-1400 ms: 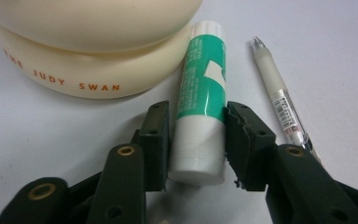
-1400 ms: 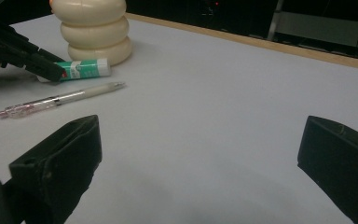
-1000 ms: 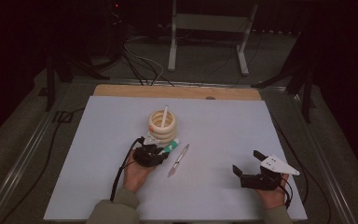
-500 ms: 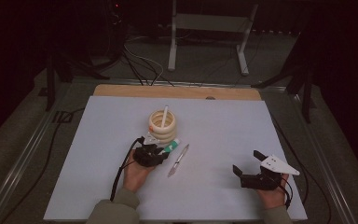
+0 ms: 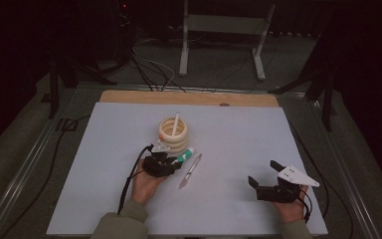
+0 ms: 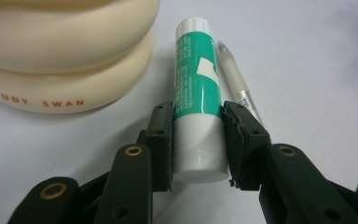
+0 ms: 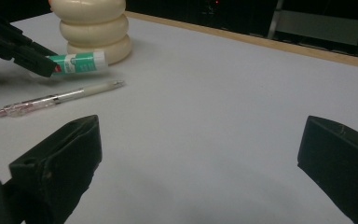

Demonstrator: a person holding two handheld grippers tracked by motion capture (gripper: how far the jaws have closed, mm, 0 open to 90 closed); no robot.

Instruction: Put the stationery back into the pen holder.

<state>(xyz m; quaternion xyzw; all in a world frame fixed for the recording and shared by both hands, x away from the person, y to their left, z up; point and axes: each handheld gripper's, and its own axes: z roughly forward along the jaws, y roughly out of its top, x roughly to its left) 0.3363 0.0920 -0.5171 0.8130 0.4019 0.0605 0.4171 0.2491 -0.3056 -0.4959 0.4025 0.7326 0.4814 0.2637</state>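
A: Where do we have the glue stick (image 6: 196,88) now?

B: At the centre of the left gripper view, lying flat on the white table (image 5: 238,129). Our left gripper (image 6: 196,140) is clamped on its lower half, one black pad on each side. We judge that low hold keeps the capped end free for tipping into the cream ringed holder (image 5: 173,134), which sits just upper left of it (a white pen already stands inside).

A: And the clear pen (image 5: 190,171)?

B: It lies just right of the stick, untouched.

A: Our right gripper (image 5: 268,175)?

B: Lower right of the high view, jaws spread wide, holding nothing, probably parked clear.
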